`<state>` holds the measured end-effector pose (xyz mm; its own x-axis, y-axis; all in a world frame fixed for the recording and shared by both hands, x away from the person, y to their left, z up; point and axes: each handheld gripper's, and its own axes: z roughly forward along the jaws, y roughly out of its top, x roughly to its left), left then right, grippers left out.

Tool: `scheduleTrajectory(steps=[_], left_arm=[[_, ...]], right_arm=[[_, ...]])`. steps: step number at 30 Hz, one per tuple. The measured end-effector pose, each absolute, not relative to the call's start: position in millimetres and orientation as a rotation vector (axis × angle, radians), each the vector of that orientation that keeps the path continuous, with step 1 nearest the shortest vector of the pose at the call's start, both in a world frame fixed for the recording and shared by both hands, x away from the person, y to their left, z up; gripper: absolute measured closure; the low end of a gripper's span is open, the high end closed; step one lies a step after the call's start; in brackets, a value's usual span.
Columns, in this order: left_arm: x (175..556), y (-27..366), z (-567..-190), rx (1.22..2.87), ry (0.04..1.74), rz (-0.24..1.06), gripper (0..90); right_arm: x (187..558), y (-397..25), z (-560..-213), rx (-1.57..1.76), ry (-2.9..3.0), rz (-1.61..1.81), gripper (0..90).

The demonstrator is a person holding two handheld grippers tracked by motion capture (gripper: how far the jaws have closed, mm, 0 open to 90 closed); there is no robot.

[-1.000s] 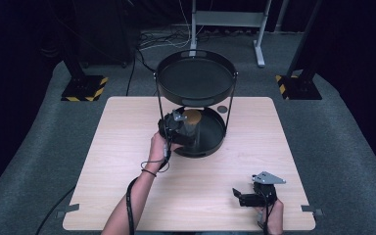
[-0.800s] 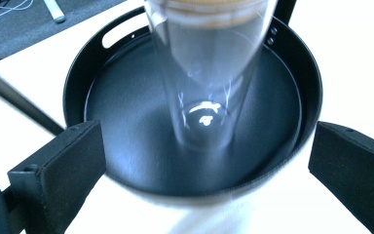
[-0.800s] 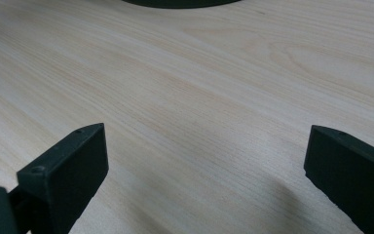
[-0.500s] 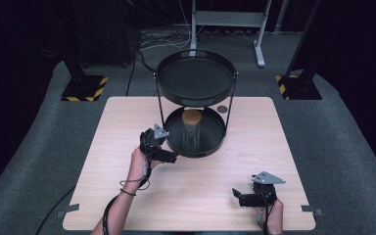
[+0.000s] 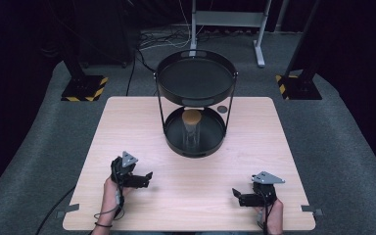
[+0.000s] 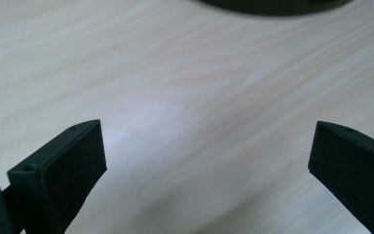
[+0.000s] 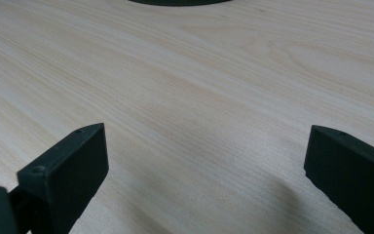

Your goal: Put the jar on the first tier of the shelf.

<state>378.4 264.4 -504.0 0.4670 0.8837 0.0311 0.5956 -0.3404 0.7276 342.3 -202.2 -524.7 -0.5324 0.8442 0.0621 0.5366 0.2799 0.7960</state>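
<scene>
Left gripper (image 5: 146, 178): jaws stand wide apart with nothing between them; the left gripper view shows bare wood of the table (image 6: 185, 112) under the gap. It sits low at the near left of the table, jaws aimed forward and to its right.

Right gripper (image 5: 235, 196): jaws likewise parted and empty, with plain tabletop between them in the right gripper view. It rests at the near right edge, jaws pointing across toward the left gripper.

The item in question, a clear jar with a cork-coloured lid (image 5: 192, 128), stands upright on the lower tray (image 5: 176, 142) of a black two-tier stand (image 5: 195, 78). Its long axis is vertical. From the left gripper it lies ahead and to the right; from the right gripper it lies ahead and to the left, somewhat farther off. Both grippers are well apart from it. Judgement: the left gripper is the nearer and better aligned of the two.

The upper tray sits directly over the jar, so any approach would, in my assessment, have to come in level from the near side, between the uprights, and not from above. A dark edge of the lower tray shows at the top of both gripper views.

A small dark disc (image 5: 222, 108) lies on the table beyond the stand.
</scene>
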Motion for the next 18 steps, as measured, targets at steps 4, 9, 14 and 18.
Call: scheduleTrajectory(steps=[4,9,14,18], left_arm=[[363,282,-517,2.043,1.276,0.576,0.0],[346,295,-527,2.011,1.311,0.59,0.0],[342,302,-530,2.032,1.323,0.546,0.0],[342,302,-530,2.032,1.325,0.548,0.1]], right_arm=[[342,-202,-525,1.249,2.183,1.132,1.8],[343,-202,-525,1.253,2.185,1.129,1.7],[343,-202,-525,1.253,2.187,1.129,1.7],[343,-202,-525,1.253,2.184,1.129,1.6]])
